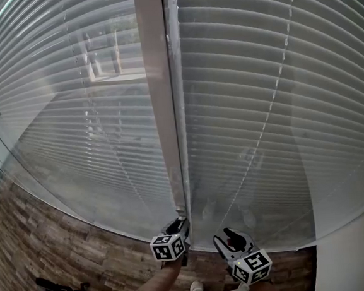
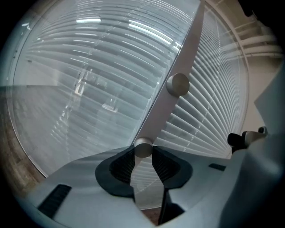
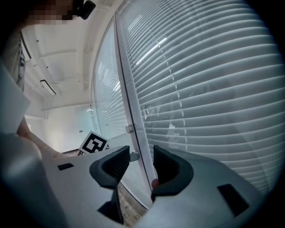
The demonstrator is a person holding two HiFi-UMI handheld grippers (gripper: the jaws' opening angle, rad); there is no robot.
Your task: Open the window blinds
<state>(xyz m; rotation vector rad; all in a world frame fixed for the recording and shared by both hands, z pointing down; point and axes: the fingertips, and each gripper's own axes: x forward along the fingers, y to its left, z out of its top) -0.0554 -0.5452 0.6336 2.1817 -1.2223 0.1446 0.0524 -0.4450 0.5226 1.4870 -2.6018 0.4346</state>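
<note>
The left tongs [image 2: 143, 155] are clenched on the lower knob [image 2: 143, 146] of the post [image 1: 161, 112], and the left blind [image 1: 72, 119] looks partly see-through, whereas the right blind [image 1: 279, 101] looks shut, with the right tongs [image 3: 141, 156] released just beside the post.

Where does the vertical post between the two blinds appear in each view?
Head view: the vertical post runs down the centre, ending at the left gripper.
Left gripper view: the post slants from upper right down to the round knob held in the jaws.
Right gripper view: the post is left of centre, reaching between the jaws.
Shared landmark: the white blind right of the post.
</note>
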